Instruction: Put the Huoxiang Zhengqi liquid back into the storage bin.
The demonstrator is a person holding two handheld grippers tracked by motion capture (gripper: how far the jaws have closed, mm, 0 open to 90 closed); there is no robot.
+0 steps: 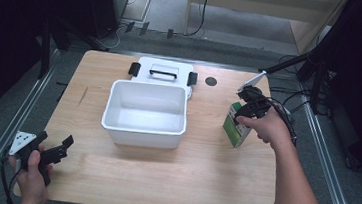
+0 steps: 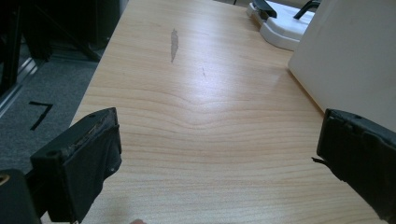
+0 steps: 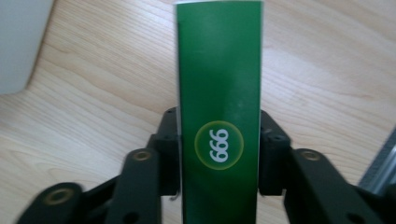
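While the right gripper [image 1: 245, 106] squeezes the green box [image 3: 218, 93] at the table's [image 1: 201, 184] right side, beside the white tub [image 1: 146, 112]; the left gripper [image 1: 56, 151] waits with jaws apart, holding nothing, near the front left corner.

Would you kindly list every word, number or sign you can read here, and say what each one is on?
"999", seen upside down so it may equally read "666": white digits in a ringed circle on the green carton.
Print on the carton's front in the high view: too small to read.
The white bin and its lid: no text.
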